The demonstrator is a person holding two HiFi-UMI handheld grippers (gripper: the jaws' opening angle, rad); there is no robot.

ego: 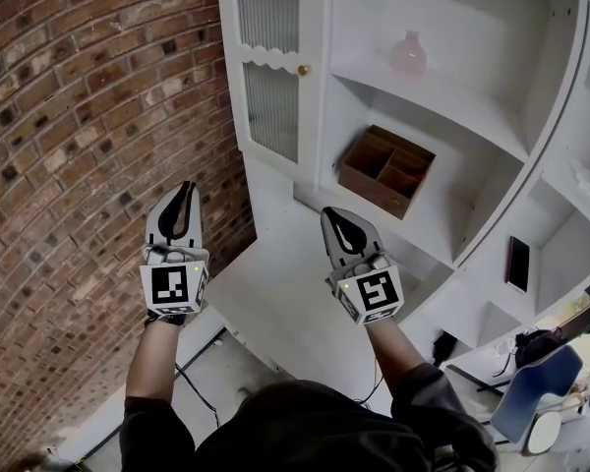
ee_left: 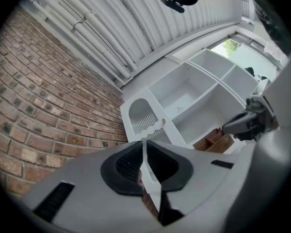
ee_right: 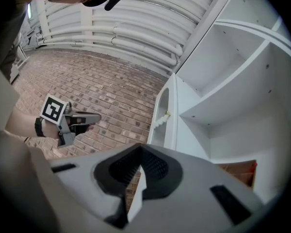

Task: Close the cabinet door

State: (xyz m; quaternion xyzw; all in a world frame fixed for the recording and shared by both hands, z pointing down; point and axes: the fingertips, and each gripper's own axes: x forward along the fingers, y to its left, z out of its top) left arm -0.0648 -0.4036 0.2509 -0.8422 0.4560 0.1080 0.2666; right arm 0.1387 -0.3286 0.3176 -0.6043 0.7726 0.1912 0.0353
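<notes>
The cabinet door [ego: 268, 77] stands upright at the shelving's left end, far ahead between both grippers; the left gripper [ego: 184, 191] looks nearer than the right gripper [ego: 333, 216], both with fingers together, holding nothing.

Both raised side by side, well apart: left gripper [ego: 184, 193], right gripper [ego: 334, 219], tips pointing away from body. Jaws of each closed together, nothing between. left forearm [ego: 149, 367] and right forearm [ego: 391, 347] extended.

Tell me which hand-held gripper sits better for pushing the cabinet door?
Probably the right hand-held gripper: it sits below the cabinet door's knob edge; the left hand-held gripper is off toward the brick wall.
</notes>
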